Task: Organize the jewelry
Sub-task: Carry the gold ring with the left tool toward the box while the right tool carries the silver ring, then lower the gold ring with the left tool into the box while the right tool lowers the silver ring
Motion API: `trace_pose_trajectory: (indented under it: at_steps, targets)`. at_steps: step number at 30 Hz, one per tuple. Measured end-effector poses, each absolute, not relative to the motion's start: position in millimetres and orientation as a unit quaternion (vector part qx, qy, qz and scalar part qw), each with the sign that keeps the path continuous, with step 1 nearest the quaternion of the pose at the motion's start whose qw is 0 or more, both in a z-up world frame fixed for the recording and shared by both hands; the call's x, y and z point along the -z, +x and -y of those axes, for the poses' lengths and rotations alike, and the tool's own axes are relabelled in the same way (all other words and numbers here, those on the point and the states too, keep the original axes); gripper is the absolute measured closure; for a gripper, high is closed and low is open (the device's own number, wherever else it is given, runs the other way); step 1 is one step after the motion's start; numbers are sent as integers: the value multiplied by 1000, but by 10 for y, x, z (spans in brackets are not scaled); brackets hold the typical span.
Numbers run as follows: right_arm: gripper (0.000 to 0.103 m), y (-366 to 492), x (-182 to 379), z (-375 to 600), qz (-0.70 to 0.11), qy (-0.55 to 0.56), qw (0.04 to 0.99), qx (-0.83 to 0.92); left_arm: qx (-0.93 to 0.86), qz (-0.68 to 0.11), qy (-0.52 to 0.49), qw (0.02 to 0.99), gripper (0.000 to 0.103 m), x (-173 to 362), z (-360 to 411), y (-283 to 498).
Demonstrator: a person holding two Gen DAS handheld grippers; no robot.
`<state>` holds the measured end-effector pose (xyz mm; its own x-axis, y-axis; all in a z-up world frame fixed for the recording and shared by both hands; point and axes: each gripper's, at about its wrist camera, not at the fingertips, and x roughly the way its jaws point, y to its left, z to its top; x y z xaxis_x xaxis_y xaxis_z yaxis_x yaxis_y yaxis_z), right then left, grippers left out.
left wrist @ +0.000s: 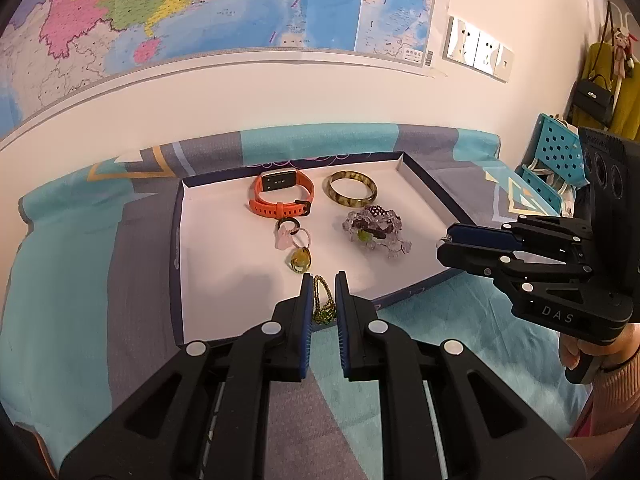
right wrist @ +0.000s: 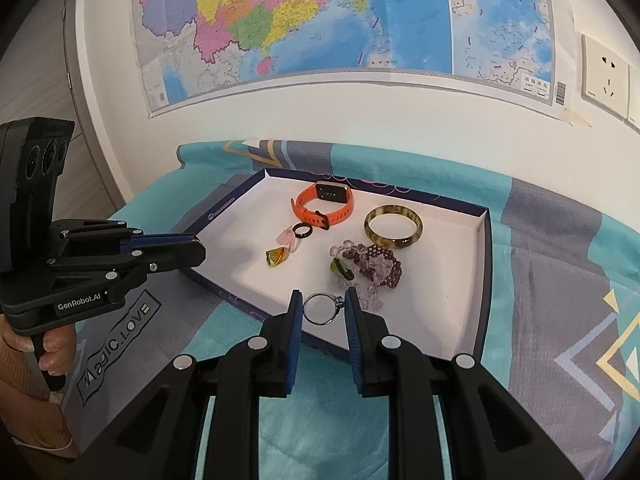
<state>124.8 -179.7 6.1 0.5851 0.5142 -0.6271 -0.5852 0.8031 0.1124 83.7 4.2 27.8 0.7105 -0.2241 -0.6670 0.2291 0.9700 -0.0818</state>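
Left fingers (left wrist: 308,304) grasp green necklace (left wrist: 323,300); right fingers (right wrist: 354,320) grasp ring (right wrist: 321,309); bedsheet (right wrist: 116,340) reads "Magic.LOVE".

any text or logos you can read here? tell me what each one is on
"GenRobot.AI" on the left gripper, side of its body.
"DAS" on the right gripper, side of its body.
"Magic.LOVE" in a printed frame on the bedsheet.
Wall map: place names and legend too small to read.
Tray: small logo on its left rim, unreadable.
Orange watch: nothing legible on its face.
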Motion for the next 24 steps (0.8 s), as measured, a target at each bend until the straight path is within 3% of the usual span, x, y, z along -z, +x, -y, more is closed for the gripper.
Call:
trace_pose_trajectory:
  at_steps: [24]
  targets:
    - [84, 1441, -31, 1756, -338, -48, 890, -302, 114, -361, 8, 926, 92, -279, -26, 1046]
